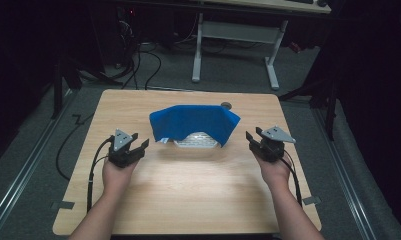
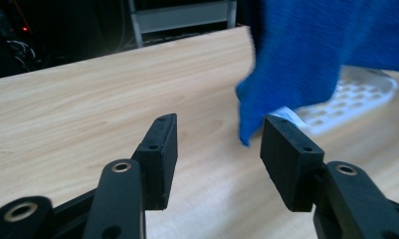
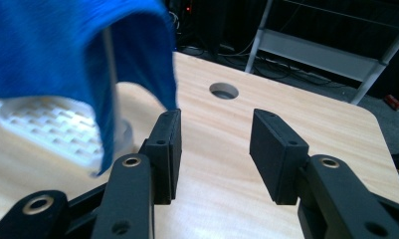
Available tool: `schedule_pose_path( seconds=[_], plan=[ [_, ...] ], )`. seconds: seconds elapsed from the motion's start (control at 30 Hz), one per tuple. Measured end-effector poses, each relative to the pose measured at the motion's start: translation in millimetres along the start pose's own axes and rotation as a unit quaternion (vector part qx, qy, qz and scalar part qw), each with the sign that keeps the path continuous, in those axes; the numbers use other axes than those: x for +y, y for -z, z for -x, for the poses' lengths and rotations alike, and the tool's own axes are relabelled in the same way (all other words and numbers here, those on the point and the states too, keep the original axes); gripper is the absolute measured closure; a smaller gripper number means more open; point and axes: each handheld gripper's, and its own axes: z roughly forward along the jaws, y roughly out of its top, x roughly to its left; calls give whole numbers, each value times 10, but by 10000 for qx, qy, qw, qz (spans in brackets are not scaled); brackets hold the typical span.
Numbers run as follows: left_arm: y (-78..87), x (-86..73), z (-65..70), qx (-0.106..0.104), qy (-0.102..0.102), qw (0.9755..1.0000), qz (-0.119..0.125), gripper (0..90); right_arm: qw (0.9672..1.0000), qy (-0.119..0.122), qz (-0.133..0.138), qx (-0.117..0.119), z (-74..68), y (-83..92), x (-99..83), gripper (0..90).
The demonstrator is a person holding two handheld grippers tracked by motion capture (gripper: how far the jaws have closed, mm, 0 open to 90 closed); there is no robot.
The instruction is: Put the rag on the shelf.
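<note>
The blue cloth [image 1: 195, 122] hangs draped over the white rack [image 1: 197, 140] in the middle of the worktop [image 1: 188, 185], its ends drooping down on both sides, so I judge the covering itself is done. My left tongs [image 1: 136, 142] stand apart with nothing between them, just beside the cloth's left end. My right tongs [image 1: 254, 136] are likewise apart and empty, near the right end. Neither touches the cloth. What may be left, as I see it, is only tidying the hang or drawing my hands away from it.
</note>
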Motion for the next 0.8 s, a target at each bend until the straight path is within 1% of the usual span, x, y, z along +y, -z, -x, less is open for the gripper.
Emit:
schedule_pose_path(
  seconds=[0.1, 0.13, 0.17, 0.2, 0.27, 0.3, 0.4, 0.5, 0.57, 0.67, 0.7, 0.73, 0.77, 0.8],
  plan=[
    [93, -32, 99, -93, -3, 9999, 56, 491, 10000, 68, -62, 23, -63, 103, -75, 550],
    [111, -38, 124, -108, -21, 9999, 49, 489, 10000, 46, 13, 28, -84, 142, -104, 549],
    [142, -45, 166, -139, -74, 9999, 16, 486, 10000, 46, 30, 32, -94, 171, -121, 547],
    [160, -51, 194, -157, -81, 9998, 47, 482, 10000, 18, 61, 43, -113, 213, -155, 545],
    [222, -61, 265, -196, -148, 9997, 73, 480, 10000, -4, 12, 46, -139, 266, -200, 536],
    [249, -67, 293, -200, -168, 9996, 78, 477, 10000, -13, 37, 58, -156, 301, -237, 528],
    [324, -102, 366, -289, -100, 9995, 83, 473, 10000, -46, 32, 64, -191, 376, -312, 520],
    [379, -152, 448, -362, -114, 9993, 28, 464, 9999, -63, -24, 79, -238, 454, -403, 508],
    [422, -203, 508, -390, -173, 9991, -30, 458, 9999, -99, -44, 71, -271, 494, -457, 504],
    [474, -292, 589, -505, -147, 9985, -143, 447, 9999, -92, -93, 113, -342, 568, -560, 492],
    [499, -328, 625, -521, -203, 9982, -219, 442, 9998, -91, -102, 121, -359, 585, -581, 490],
    [517, -351, 648, -515, -239, 9981, -244, 438, 9998, -89, -110, 145, -384, 612, -613, 486],
    [550, -394, 683, -548, -222, 9979, -261, 435, 9997, -100, -128, 166, -398, 630, -633, 482],
    [568, -421, 701, -603, -163, 9977, -271, 434, 9996, -146, -144, 202, -426, 655, -673, 479]
  ],
)
